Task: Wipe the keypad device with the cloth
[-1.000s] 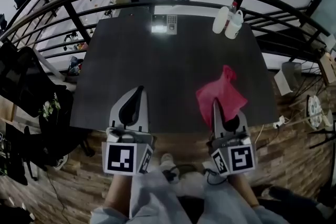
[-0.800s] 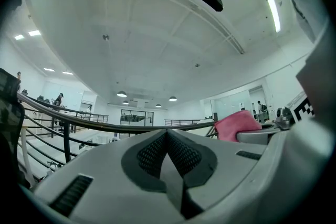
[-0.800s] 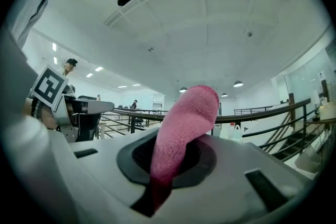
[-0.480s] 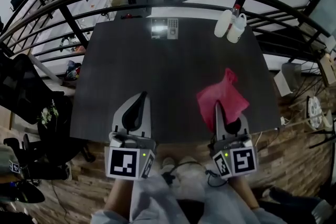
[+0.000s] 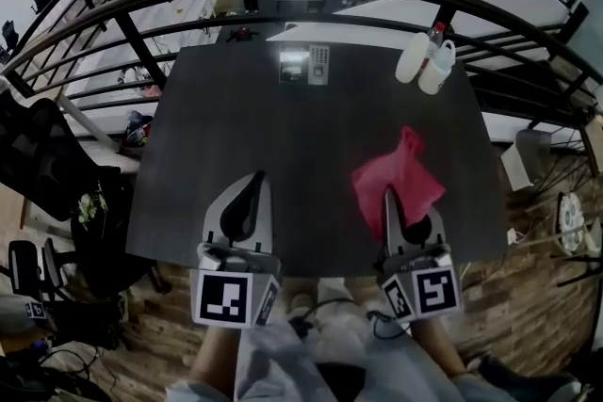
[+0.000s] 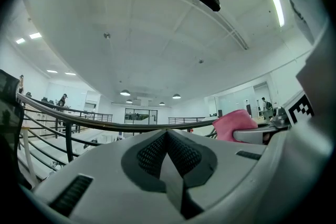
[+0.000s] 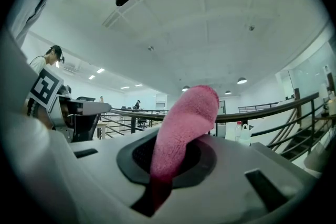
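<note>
Cloth is fuzzy pink terry-like fabric, table top matt dark, left gripper smooth matt grey plastic w/ mesh-textured black pads, floor wood planks, bottles prob. white plastic.

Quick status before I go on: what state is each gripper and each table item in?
Left gripper: shut, empty.
Right gripper: shut on the pink cloth.
Pink cloth: bunched, pinched in the jaws, sticking out beyond them.
Keypad device: flat at the table's far edge, untouched.
Two bottles: upright, side by side, far right.
</note>
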### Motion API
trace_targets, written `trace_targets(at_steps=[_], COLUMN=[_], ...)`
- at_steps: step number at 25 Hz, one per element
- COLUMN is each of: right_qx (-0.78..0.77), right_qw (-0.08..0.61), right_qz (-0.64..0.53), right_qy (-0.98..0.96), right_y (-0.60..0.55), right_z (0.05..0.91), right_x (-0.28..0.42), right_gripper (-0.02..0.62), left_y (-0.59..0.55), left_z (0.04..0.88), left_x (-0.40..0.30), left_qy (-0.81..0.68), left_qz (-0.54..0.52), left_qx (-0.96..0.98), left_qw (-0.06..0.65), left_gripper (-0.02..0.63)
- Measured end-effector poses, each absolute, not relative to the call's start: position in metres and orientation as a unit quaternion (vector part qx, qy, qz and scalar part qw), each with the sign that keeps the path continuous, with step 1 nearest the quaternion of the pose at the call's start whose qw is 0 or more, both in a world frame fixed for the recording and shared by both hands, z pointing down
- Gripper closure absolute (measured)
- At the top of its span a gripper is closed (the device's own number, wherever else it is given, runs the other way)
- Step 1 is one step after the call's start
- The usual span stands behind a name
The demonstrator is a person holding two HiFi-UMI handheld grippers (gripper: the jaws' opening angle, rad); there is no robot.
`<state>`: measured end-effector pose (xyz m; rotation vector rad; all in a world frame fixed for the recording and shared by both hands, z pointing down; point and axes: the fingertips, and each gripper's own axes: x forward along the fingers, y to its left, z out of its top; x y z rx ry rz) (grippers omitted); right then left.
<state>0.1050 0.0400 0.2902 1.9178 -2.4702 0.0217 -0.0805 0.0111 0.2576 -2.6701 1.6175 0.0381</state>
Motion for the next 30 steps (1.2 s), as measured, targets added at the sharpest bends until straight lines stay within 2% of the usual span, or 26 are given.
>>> trace_targets(at_steps=[22, 30], right_qx=[0.542, 0.534], right_qw=[0.036, 0.028], right_qz=[0.037, 0.058], right_qy=[-0.839, -0.843], right_y=[-0.096, -0.134], right_z=[0.311, 0.324], right_x=[0.162, 0.171], right_gripper=[0.566, 0.565], left_y=[-0.083, -0.104], left_z=[0.248, 0.252], left_x=[-0.021, -0.010], left_qy=[0.580, 0.583], left_qz=[-0.009, -0.013], left_qx=[-0.815, -0.812], left_qw=[0.005, 0.003], left_gripper=[0.603, 0.603])
